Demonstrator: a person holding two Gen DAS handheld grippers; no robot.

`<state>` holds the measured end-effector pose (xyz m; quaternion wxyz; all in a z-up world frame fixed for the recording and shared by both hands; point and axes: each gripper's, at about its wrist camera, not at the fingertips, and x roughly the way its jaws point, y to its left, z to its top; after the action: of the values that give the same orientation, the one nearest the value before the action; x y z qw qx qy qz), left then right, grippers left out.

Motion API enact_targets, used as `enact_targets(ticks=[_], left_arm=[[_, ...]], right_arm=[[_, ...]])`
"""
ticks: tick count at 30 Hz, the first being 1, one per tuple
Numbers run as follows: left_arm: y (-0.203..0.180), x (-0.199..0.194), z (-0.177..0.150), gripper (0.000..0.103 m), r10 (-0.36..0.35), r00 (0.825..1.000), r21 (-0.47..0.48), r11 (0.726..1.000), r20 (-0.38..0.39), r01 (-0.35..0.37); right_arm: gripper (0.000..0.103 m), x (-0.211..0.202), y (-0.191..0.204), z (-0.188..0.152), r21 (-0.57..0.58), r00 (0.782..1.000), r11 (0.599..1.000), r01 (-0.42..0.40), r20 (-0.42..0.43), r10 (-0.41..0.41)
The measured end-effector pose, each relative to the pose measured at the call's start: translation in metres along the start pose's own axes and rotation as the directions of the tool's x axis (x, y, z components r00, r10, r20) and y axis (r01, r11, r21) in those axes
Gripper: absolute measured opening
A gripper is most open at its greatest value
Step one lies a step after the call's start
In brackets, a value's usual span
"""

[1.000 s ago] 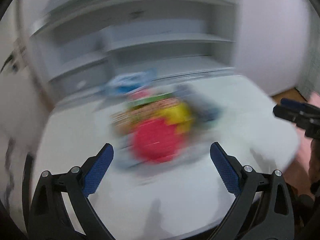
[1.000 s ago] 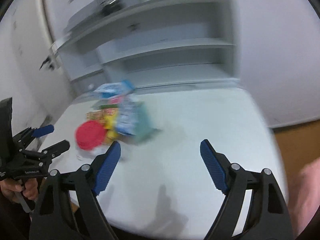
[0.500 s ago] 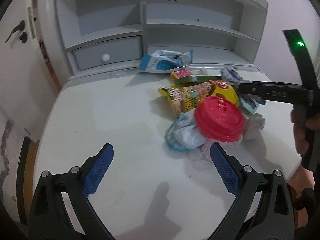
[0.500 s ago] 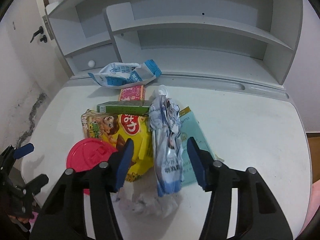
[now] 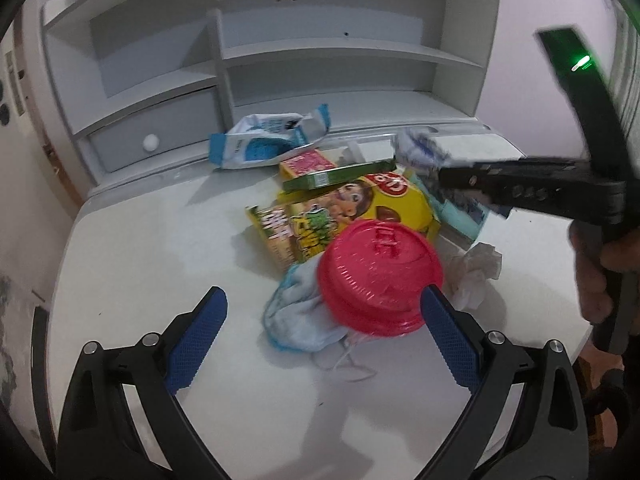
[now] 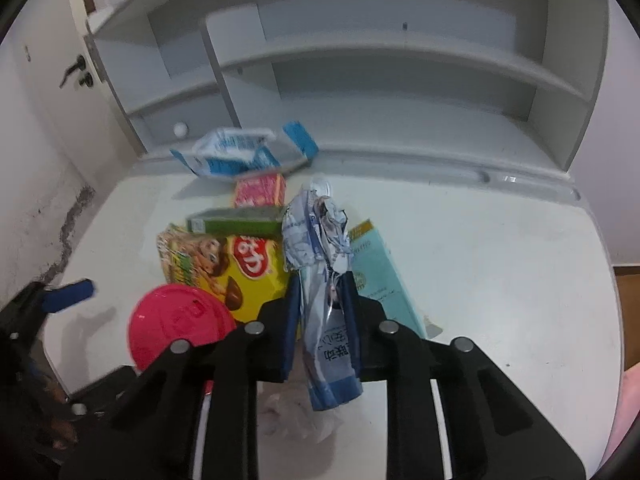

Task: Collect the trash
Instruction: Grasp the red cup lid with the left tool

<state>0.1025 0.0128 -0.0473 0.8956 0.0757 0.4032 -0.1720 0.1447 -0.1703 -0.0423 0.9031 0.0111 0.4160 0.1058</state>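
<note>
A heap of trash lies on the white desk (image 5: 140, 264): a red lid (image 5: 380, 276), a yellow snack bag (image 5: 360, 204), a green box (image 5: 336, 176), a pink box (image 5: 306, 162) and a pale blue cloth (image 5: 296, 316). My left gripper (image 5: 323, 300) is open just in front of the lid and cloth, holding nothing. In the right wrist view a crumpled blue-and-white wrapper (image 6: 320, 240) stands between the jaws of my right gripper (image 6: 320, 292). Those jaws are closing and their pads press its lower part. The red lid (image 6: 180, 328) lies to its left.
A torn blue-and-white bag (image 6: 240, 152) lies at the back by the grey shelf unit (image 6: 360, 80). A teal box (image 6: 376, 276) sits right of the wrapper, and a crumpled tissue (image 6: 296, 416) lies under the gripper. Bare desk stretches to the right; a hand grips the handle (image 5: 600, 272).
My right gripper's jaws have narrowed onto the crumpled wrapper. The left gripper has moved in toward the pile, so the red lid now sits close between its fingers.
</note>
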Motion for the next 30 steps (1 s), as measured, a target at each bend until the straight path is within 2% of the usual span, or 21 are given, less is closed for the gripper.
enact_targets(ticks=[6, 10, 14, 18, 20, 24, 25, 26, 28, 30], left_arm=[[-0.019, 0.022, 0.012, 0.094, -0.020, 0.999, 0.029, 0.999, -0.034, 0.021], [-0.032, 0.030, 0.017, 0.094, 0.003, 0.999, 0.060, 0.998, -0.037, -0.001], [-0.044, 0.026, 0.019, 0.094, 0.057, 0.998, 0.109, 0.993, -0.028, -0.054], [-0.055, 0.016, 0.021, 0.094, 0.052, 0.999, 0.130, 0.990, -0.004, -0.051], [-0.058, 0.021, 0.020, 0.094, 0.079, 0.997, 0.143, 0.987, -0.015, -0.076], [-0.057, 0.031, 0.019, 0.093, 0.087, 0.995, 0.131, 0.988, -0.041, -0.081], [-0.057, 0.032, 0.018, 0.091, 0.093, 0.995, 0.132, 0.987, -0.040, -0.087], [-0.058, 0.032, 0.017, 0.074, 0.103, 0.994, 0.137, 0.986, -0.038, -0.097], [-0.058, 0.033, 0.017, 0.072, 0.105, 0.993, 0.134, 0.986, -0.046, -0.098], [-0.059, 0.024, 0.018, 0.072, 0.109, 0.994, 0.124, 0.987, -0.016, -0.106]], right_arm=[[0.021, -0.036, 0.000, -0.003, -0.016, 0.997, 0.999, -0.048, 0.062, 0.048], [0.021, -0.050, -0.005, -0.012, -0.012, 0.996, 0.998, -0.065, 0.063, 0.066], [0.021, -0.058, -0.015, -0.025, -0.002, 0.996, 0.998, -0.065, 0.056, 0.065], [0.021, -0.062, -0.024, -0.037, 0.019, 0.996, 0.997, -0.068, 0.055, 0.067], [0.021, -0.064, -0.028, -0.041, 0.027, 0.996, 0.997, -0.074, 0.054, 0.072], [0.021, -0.072, -0.032, -0.049, 0.027, 0.996, 0.997, -0.070, 0.062, 0.068], [0.021, -0.074, -0.033, -0.050, 0.029, 0.996, 0.997, -0.069, 0.065, 0.067], [0.021, -0.077, -0.035, -0.052, 0.031, 0.996, 0.997, -0.067, 0.067, 0.064], [0.021, -0.082, -0.038, -0.054, 0.037, 0.995, 0.997, -0.063, 0.077, 0.060], [0.021, -0.090, -0.044, -0.056, 0.048, 0.994, 0.997, -0.059, 0.093, 0.055]])
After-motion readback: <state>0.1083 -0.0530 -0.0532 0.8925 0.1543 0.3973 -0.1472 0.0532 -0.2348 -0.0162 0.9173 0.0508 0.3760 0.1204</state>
